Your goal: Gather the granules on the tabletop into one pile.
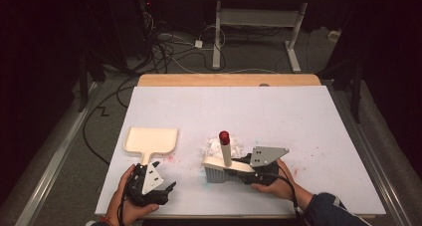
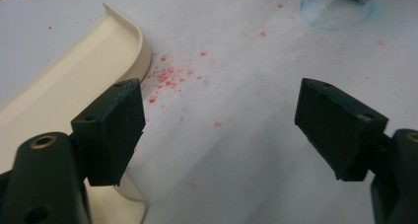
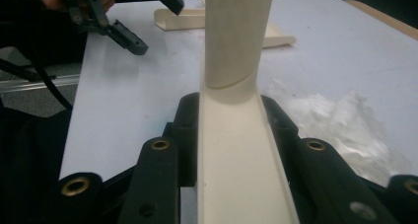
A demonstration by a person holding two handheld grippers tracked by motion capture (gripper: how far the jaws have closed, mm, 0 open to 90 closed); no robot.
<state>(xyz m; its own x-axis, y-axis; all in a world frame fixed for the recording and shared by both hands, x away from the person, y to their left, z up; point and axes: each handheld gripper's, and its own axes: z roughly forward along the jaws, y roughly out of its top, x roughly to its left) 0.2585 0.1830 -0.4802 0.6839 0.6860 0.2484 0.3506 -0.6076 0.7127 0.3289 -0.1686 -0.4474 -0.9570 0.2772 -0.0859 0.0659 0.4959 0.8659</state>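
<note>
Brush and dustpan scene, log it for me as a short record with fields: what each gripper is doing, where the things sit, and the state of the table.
right gripper: shut on the brush, bristles down on the table
left gripper: open, holds nothing, beside the dustpan handle
dustpan: flat on the table, left of the brush, not gripped
crumpled white scrap: just behind the brush
table: white sheet, red specks near the dustpan

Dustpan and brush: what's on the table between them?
In the high view, bare white table with faint red specks separates the dustpan from the brush.
</note>
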